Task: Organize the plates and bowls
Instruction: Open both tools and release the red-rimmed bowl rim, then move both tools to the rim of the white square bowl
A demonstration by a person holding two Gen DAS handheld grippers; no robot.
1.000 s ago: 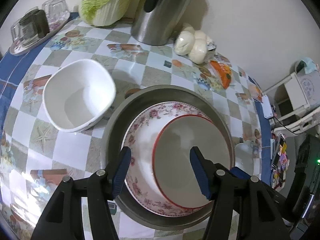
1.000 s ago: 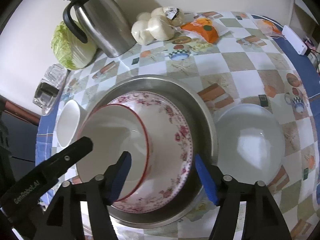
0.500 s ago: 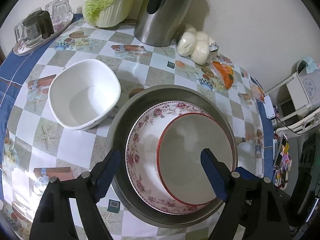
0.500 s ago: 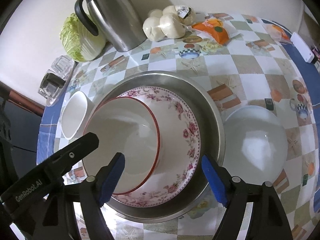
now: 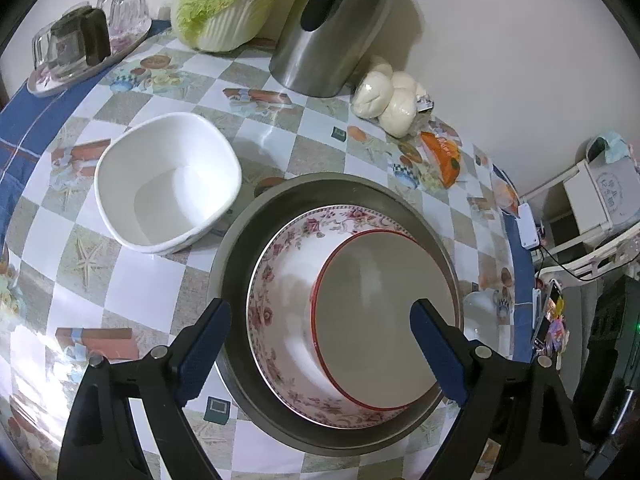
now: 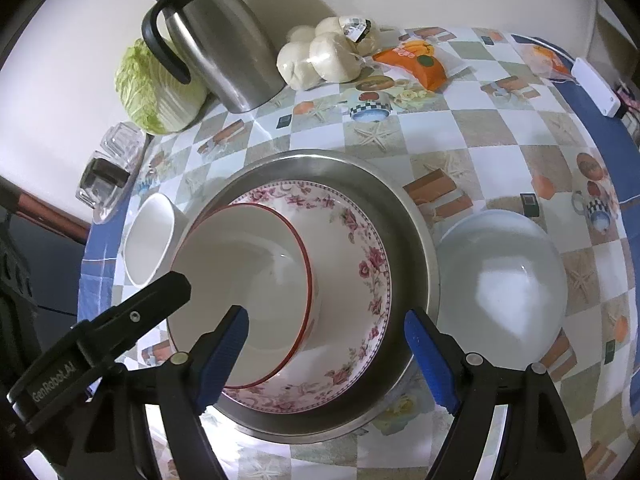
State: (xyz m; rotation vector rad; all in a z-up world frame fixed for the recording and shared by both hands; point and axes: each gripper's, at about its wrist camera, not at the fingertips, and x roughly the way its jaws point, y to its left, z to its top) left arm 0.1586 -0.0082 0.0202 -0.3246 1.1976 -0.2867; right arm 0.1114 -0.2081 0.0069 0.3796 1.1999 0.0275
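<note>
The left hand-held gripper (image 5: 320, 354) hangs released, its blue pads (image 5: 202, 350) spread wide and grasping nothing. Directly ahead of it and below sits a steel basin (image 5: 236, 240) on the tabletop (image 5: 132, 280). Inside the basin rests a floral bowl (image 5: 276, 280), and nested in that, shifted toward the gripper's right finger, is a red-rimmed bowl (image 5: 380, 320). Ahead and to the left of this gripper, just beside the basin, stands a square white bowl (image 5: 168, 184), upright and holding nothing. Farther ahead stand a steel jug (image 5: 332, 32) and a cabbage (image 5: 228, 0) against the wall, with a bag of white buns (image 5: 388, 96) to the jug's right. Far ahead on the left, a small tray (image 5: 44, 84) carries upturned glasses.

The right hand-held gripper (image 6: 326, 354) is likewise released, its blue pads (image 6: 222, 360) wide apart above the near edge of the same basin (image 6: 416, 240). Between its fingers lie the floral bowl (image 6: 360, 264) and the red-rimmed bowl (image 6: 240, 280), the latter toward its left finger. A black finger of the left gripper (image 6: 120, 320) reaches in from the left over the red-rimmed bowl. To the right of this gripper, just beside the basin, a white plate (image 6: 500, 272) lies on the tabletop (image 6: 500, 128). The square white bowl (image 6: 148, 240) is beyond the basin on the left.
</note>
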